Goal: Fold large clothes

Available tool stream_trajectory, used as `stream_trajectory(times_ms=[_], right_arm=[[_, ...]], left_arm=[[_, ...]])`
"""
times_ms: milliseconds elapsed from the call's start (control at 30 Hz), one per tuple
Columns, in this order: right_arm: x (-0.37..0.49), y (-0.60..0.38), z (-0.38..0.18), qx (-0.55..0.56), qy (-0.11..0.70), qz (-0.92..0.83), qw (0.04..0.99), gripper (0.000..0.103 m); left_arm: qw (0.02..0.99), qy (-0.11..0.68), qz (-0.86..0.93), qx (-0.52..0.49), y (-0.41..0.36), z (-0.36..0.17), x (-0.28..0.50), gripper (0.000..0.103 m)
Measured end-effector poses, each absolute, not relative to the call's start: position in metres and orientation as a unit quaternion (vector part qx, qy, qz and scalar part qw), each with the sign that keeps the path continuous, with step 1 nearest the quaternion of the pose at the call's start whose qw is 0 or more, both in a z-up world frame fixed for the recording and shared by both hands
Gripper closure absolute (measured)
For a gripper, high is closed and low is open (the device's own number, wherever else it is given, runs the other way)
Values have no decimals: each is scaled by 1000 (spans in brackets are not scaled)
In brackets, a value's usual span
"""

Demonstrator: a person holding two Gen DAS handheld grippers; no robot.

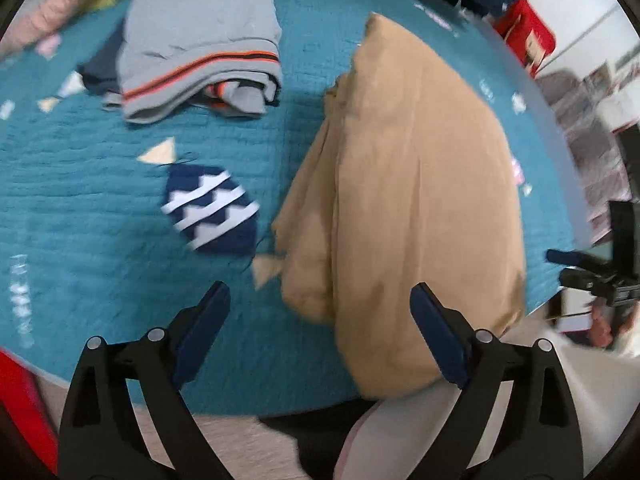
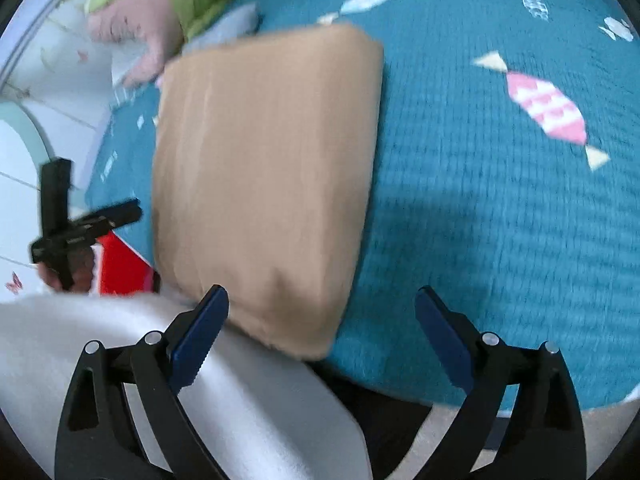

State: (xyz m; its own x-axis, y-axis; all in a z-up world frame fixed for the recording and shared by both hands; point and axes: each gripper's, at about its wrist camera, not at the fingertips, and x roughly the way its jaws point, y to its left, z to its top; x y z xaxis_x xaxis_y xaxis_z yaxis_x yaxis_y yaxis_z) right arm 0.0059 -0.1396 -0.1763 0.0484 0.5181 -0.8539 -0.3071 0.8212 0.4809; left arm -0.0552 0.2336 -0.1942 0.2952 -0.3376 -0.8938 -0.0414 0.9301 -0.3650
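Note:
A tan garment (image 1: 416,184) lies folded into a thick oblong on the teal quilt (image 1: 80,200), near its front edge. It also shows in the right wrist view (image 2: 264,176). My left gripper (image 1: 320,300) is open and empty, just above the tan garment's near end. My right gripper (image 2: 322,300) is open and empty, over the garment's near corner. The left gripper (image 2: 120,212) also shows at the left of the right wrist view. A folded grey garment with orange stripes (image 1: 200,56) lies farther back.
Green and pink clothes (image 2: 160,4) are piled at the quilt's far corner. A red box (image 1: 528,36) stands past the quilt's right side. White cloth (image 2: 120,360) hangs below the quilt's near edge. A red object (image 2: 120,268) lies by the floor.

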Motion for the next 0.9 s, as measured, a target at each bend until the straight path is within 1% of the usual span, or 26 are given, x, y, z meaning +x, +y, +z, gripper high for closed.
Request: stream_trajectory(times_ms=[133,233,300,333,400,433,467,500,600,633,667,700,733,800,833,900], right_arm=[[34,-138,-199,122,631,301,704,9],[54,-141,-230,159,645,314,678,9],[65,-146,-245,204,650,330,653,9],[70,-145,-257,244,647,356,629,9],[75,-144,-273,297,640,374,602,8],[78,-141,-281,325,628,374,600,6],[79,-139,-279,336,611,377,610,6],[81,-131,-276,330,598,385,621,7],[85,-103,-267,289,594,378,649,7],[89,-92,-264,281,594,369,657,9],[89,-89,-259,278,594,357,665,10],[90,-90,-254,283,592,350,668,18],[90,-90,-250,292,588,346,670,31],[89,-94,-233,309,570,356,674,43],[87,-92,-224,305,561,364,679,46],[87,-80,-199,285,543,374,696,47]], left_arm=[[752,596,-152,-238,248,-226,-19,11],[690,611,-210,-327,257,-264,7,11],[661,611,-240,-363,259,-281,16,8],[652,608,-252,-376,260,-288,19,5],[647,602,-273,-381,259,-292,25,5],[647,603,-276,-378,257,-291,27,5],[648,600,-278,-377,257,-290,29,5],[653,595,-276,-380,253,-290,32,5],[680,572,-271,-370,234,-283,30,6],[692,566,-261,-364,227,-278,31,8],[697,563,-253,-365,225,-275,31,17],[697,556,-248,-378,224,-271,31,23],[694,546,-246,-400,227,-267,30,31],[694,530,-249,-419,231,-255,28,33],[702,525,-253,-410,228,-247,28,33],[721,515,-254,-389,225,-226,29,33]])
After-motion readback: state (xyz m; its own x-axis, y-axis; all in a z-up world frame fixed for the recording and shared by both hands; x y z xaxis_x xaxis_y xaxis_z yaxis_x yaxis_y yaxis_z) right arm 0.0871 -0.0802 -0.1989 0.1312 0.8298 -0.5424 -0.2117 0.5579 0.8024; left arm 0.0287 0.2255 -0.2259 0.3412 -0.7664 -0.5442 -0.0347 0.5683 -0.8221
